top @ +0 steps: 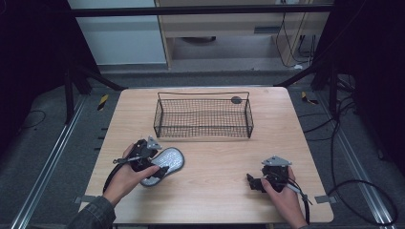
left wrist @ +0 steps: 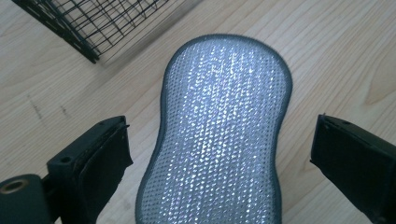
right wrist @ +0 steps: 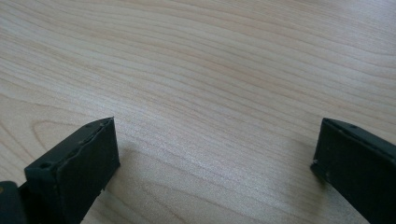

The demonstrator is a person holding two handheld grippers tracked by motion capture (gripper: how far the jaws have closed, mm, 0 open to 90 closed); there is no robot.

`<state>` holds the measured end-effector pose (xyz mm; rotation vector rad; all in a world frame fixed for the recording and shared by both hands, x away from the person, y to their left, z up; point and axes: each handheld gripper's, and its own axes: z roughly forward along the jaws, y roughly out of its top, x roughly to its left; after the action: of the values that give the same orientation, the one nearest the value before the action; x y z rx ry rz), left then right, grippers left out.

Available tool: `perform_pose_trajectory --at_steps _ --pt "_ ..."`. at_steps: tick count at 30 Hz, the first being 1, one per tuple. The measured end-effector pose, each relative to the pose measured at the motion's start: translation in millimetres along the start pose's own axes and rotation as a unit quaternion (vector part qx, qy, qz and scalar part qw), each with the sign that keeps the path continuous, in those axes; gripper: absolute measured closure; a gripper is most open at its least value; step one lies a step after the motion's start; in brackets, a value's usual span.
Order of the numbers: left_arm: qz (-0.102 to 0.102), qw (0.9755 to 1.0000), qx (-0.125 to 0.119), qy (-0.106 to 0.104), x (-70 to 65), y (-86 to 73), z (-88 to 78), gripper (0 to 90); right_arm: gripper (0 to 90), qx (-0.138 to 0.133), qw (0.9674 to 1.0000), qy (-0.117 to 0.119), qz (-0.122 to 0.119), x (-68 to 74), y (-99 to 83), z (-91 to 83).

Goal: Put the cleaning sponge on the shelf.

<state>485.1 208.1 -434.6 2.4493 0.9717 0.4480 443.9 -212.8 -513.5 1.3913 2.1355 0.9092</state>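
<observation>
High view: square light-wood table (top: 215, 162) with visible grain. Black rectangular wire-mesh basket (top: 203, 117) sits at the far centre, open top, thin wire rim; a small dark round disc (top: 236, 99) is at its far right rim. Silver-grey peanut-shaped scrubbing pad (top: 168, 162) with a dark stitched edge lies flat on the table, near-left of the basket and apart from it. Left gripper (top: 155, 167), black with a grey three-cornered plate, is held in the left hand (top: 129, 174) right over the pad's near end. Right gripper (top: 252, 182) is in the right hand (top: 279, 193) at the near right, low over bare wood, well apart from pad and basket.

Left gripper view: pad (left wrist: 219, 135) runs lengthwise between the two black jaws. Surface is glittery woven mesh, fine bumpy texture, grey fabric border, waisted outline. Jaws spread wide, one each side of the pad, gap on both sides, not touching it. Nothing gripped. Basket corner (left wrist: 93, 23) at the upper left, grid wire, just beyond the pad's far end.

Right gripper view: matte black block-shaped jaws spread wide over the wood (right wrist: 210, 93), wavy grain lines, nothing between them. Released.
</observation>
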Motion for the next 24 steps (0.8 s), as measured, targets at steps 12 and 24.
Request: perform_pose_trajectory --at_steps 12,24 --pt "0.025 0.9984 0.047 -0.018 -1.2 2.5 5.9 3.8 0.4 0.000 1.0000 0.000 0.001 0.2 -0.2 -0.2" --pt "0.039 0.9943 0.092 -0.037 3.8 4.5 25.5 3.7 0.4 0.001 1.0000 0.000 -0.001 0.0 0.0 -0.2"
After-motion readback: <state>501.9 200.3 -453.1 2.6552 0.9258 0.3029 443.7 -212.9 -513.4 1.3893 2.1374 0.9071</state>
